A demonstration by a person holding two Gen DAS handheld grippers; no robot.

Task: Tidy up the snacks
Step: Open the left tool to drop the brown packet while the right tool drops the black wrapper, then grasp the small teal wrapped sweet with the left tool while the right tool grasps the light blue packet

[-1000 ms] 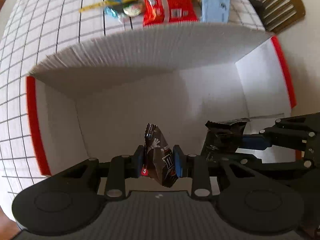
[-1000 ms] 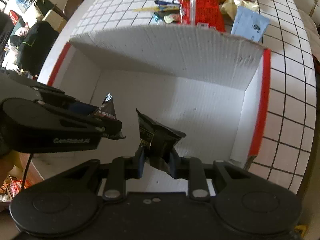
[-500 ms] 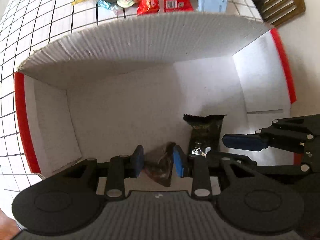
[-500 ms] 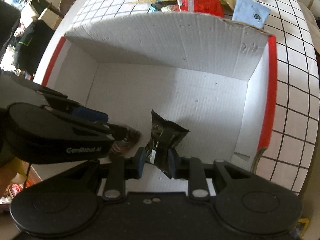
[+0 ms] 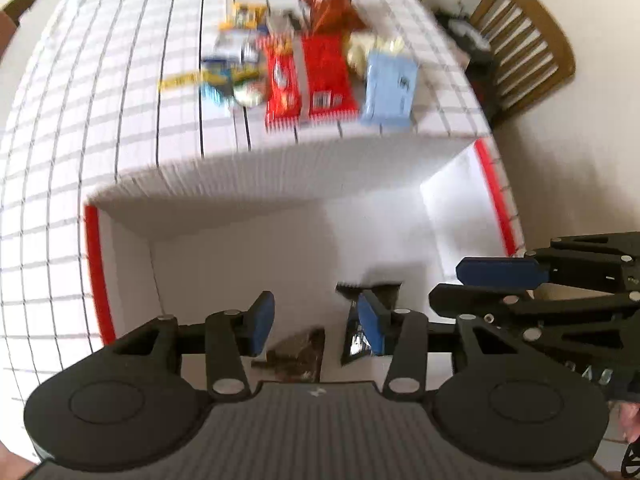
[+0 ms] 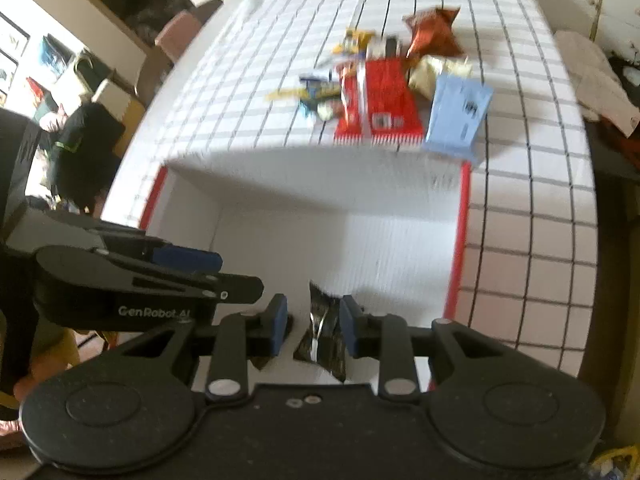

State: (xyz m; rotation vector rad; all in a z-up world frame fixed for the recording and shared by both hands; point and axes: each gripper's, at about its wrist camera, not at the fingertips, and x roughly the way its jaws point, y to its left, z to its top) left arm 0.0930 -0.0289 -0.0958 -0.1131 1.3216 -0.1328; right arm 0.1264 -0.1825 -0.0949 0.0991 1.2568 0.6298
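Note:
A white cardboard box [image 5: 280, 168] with red side rims sits on the gridded table; it also shows in the right wrist view [image 6: 320, 176]. Two dark snack packets lie on its floor near the front wall: a brown one [image 5: 300, 354] and a black one [image 5: 362, 320], the black one also in the right wrist view [image 6: 324, 332]. My left gripper [image 5: 316, 320] is open above the brown packet, touching nothing. My right gripper [image 6: 314, 326] is open with the black packet lying between its fingers, loose. Each gripper shows in the other's view.
Beyond the box lies a pile of snacks: a red packet [image 5: 312, 80], a light blue packet [image 5: 390, 88], an orange-brown bag [image 5: 332, 6], small yellow and blue wrappers [image 5: 224, 76]. A wooden chair [image 5: 524, 44] stands at the right of the table.
Both grippers have opened and let their packets drop onto the box floor, then pulled up and back; the view now takes in more of the table beyond.

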